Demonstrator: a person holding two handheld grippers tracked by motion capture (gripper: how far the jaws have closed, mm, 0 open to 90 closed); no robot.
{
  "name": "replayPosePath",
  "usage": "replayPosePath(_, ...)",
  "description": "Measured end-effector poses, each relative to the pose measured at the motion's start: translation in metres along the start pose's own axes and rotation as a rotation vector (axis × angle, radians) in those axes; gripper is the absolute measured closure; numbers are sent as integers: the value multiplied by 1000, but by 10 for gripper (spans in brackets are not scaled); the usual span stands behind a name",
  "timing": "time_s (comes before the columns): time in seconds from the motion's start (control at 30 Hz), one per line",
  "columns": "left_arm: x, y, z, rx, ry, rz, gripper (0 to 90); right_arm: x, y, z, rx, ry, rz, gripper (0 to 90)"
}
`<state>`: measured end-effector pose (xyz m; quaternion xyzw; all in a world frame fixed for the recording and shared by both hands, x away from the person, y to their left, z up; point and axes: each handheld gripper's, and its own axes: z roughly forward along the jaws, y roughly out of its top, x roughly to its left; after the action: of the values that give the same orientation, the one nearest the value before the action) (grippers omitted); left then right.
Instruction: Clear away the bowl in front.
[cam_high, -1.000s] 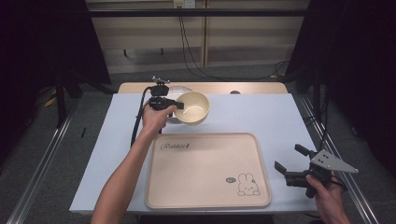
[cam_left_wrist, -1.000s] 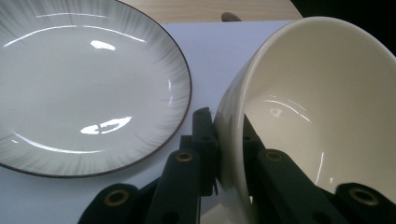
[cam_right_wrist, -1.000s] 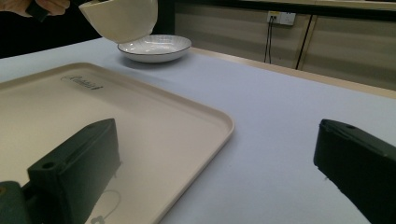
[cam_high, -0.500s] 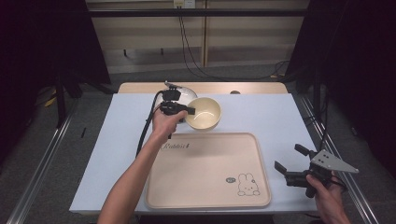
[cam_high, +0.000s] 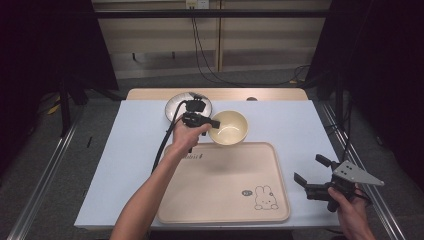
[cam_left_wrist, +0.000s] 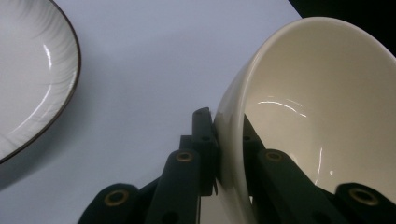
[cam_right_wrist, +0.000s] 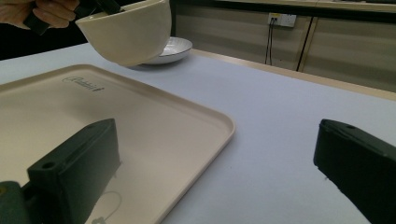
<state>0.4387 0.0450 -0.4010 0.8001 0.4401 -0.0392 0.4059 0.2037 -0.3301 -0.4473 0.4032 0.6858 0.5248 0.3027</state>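
White tabletop (cam_high: 125, 165) carries one tray (cam_high: 220, 185), one plate (cam_high: 175, 105); my left gripper (cam_high: 212, 123) pinches the one bowl (cam_high: 229, 127) by its rim, lifted beside the tray's far edge; my right gripper (cam_high: 312, 172) gapes empty.

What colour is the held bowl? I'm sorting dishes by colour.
Cream, plain inside and out; the bowl shows best in the left gripper view.

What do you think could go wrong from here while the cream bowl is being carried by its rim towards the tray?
The left gripper pinches only a thin part of the cream bowl wall, and the bowl hangs tilted, so it might slip or swing out. It hangs just above the tray near its far edge and could catch the raised rim on the way down. The dark-rimmed plate lies close behind and could be knocked.
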Motion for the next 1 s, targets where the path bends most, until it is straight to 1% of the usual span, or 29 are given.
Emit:
replayPosePath(0.03,-1,0,1,7,-5,9,835,0,0,0,-2,1,-1,2)
replayPosePath(0.07,-4,0,4,3,-8,5,835,0,0,0,-2,1,-1,2)
replayPosePath(0.1,-5,0,5,9,-11,9,835,0,0,0,-3,1,-1,2)
replayPosePath(0.17,-11,0,12,11,-27,8,835,0,0,0,-4,0,-5,2)
replayPosePath(0.2,-12,0,13,26,-30,21,835,0,0,0,-2,5,-1,2)
replayPosePath(0.27,-17,0,18,21,-30,11,835,0,0,0,-3,-3,-5,2)
replayPosePath(0.3,-18,0,20,35,-38,26,835,0,0,0,-3,2,-5,2)
replayPosePath(0.33,-20,0,22,26,-44,13,835,0,0,0,-5,0,-8,2)
replayPosePath(0.37,-22,0,24,34,-42,22,835,0,0,0,-3,3,-5,2)
replayPosePath(0.47,-26,0,28,46,-44,33,835,0,0,1,-3,-2,-8,2)
replayPosePath(0.5,-29,0,31,48,-44,29,835,0,0,1,-2,0,-9,2)
replayPosePath(0.53,-31,0,33,55,-42,42,835,0,0,1,-2,1,-8,2)
replayPosePath(0.6,-36,0,39,71,-49,51,835,0,0,1,-3,1,-9,2)
replayPosePath(0.63,-41,0,44,87,-53,75,835,0,0,1,-3,-1,-9,2)
replayPosePath(0.67,-41,0,44,87,-53,75,835,0,0,1,-3,-1,-9,2)
replayPosePath(0.7,-44,-1,49,91,-64,72,835,0,0,0,-1,0,-6,2)
replayPosePath(0.77,-45,-1,52,94,-63,77,835,0,0,0,-1,0,-6,2)
replayPosePath(0.87,-50,-1,61,99,-68,69,835,0,0,0,0,2,-9,3)
replayPosePath(0.93,-51,-1,64,98,-64,66,835,0,0,0,-1,3,-8,3)
replayPosePath(0.97,-51,-1,66,107,-63,76,835,0,0,0,-2,1,-7,3)
replayPosePath(1.0,-53,-1,69,106,-67,69,835,0,0,1,-1,2,-7,3)
